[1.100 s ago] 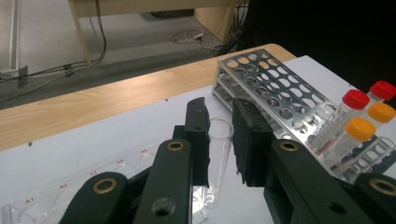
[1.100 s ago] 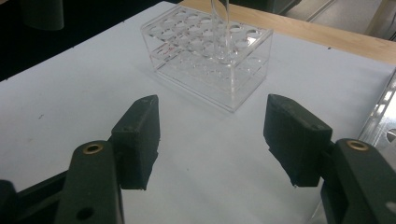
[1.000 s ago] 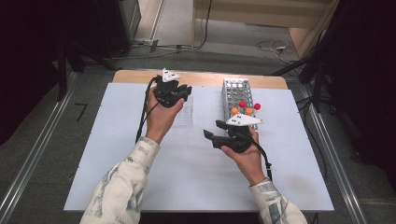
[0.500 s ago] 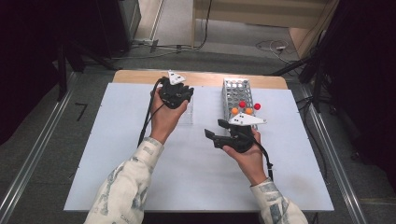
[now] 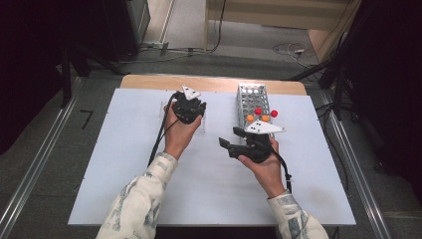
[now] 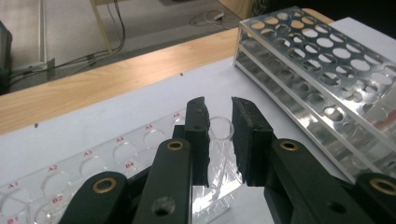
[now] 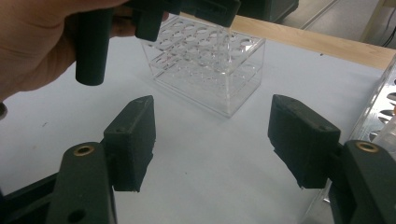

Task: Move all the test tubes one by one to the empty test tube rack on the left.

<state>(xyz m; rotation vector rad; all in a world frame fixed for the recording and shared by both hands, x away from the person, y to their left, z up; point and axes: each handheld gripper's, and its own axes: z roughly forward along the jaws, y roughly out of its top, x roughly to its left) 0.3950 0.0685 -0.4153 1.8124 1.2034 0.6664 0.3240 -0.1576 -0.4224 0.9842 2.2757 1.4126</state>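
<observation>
My left gripper (image 5: 191, 112) hangs over the clear acrylic rack (image 5: 164, 107), pointing down. In the left gripper view its jaws (image 6: 219, 109) are shut on a clear glass tube (image 6: 219, 130), whose lower end sits among the holes of the acrylic rack (image 6: 93, 168). My right gripper (image 5: 230, 137) is held above the white mat to the right. Its jaws (image 7: 212, 140) have just been opening and stand wide apart with nothing between them. They face the acrylic rack (image 7: 210, 70).
A metal tube rack (image 5: 251, 97) stands at the back right of the white mat (image 5: 124, 189). Tubes with red and orange caps (image 5: 258, 111) stand at its near end. The metal rack (image 6: 322, 70) lies just right of my left gripper. A wooden table edge (image 5: 149, 82) runs behind.
My left gripper has sunk toward the acrylic rack with the tube in it. The right hand has stayed where it was.
</observation>
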